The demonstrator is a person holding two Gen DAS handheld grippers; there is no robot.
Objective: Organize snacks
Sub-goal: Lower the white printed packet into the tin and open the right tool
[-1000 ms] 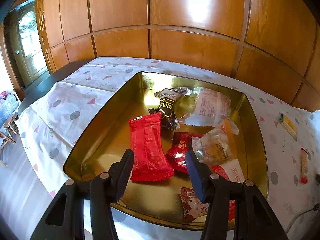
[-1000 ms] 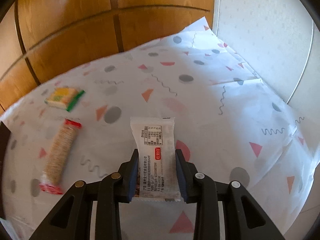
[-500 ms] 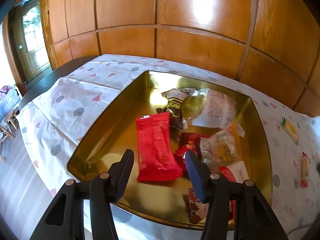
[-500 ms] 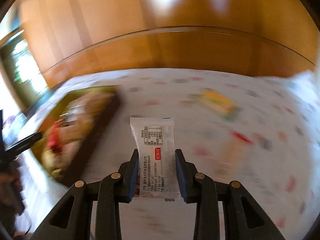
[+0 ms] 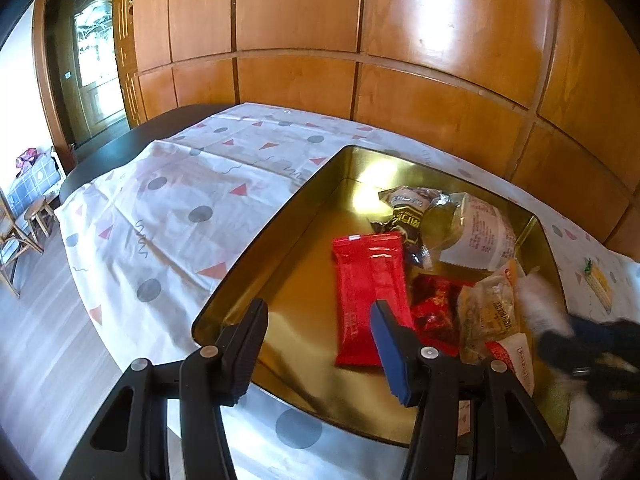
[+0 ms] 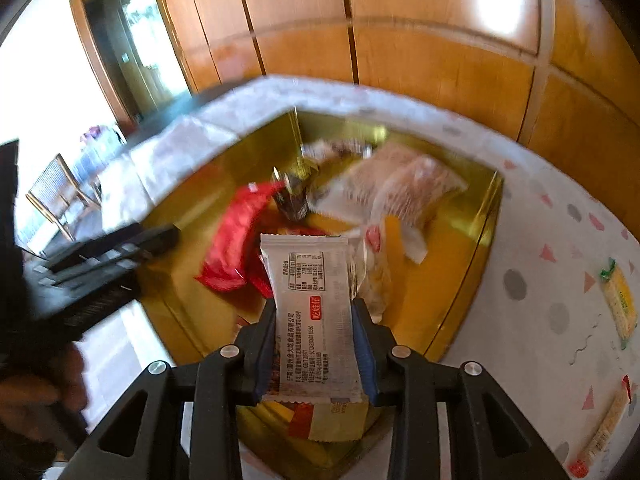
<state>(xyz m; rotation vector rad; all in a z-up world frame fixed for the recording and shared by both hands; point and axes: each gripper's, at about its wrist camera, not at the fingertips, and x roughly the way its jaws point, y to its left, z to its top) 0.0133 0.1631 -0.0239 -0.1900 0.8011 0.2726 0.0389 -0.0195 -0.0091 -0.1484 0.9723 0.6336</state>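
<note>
Right wrist view: we are holding the white snack packet [image 6: 312,312] clamped in the right gripper [image 6: 314,344], long axis pointing forward, directly above the gold tin [image 6: 490,216].

gold tin [image 5: 256,248], red packet [image 5: 368,280], white cloth [image 5: 168,208] with grey dots, pink triangles.

White snack packet [image 6: 314,312] over gold tin [image 6: 486,216]

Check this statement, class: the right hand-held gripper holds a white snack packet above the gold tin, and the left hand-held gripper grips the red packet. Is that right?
Not quite. The left wrist view shows the left hand-held gripper open and empty; the red packet lies loose in the gold tin. The rest stands: the right hand-held gripper holds the white snack packet above the tin.
</note>
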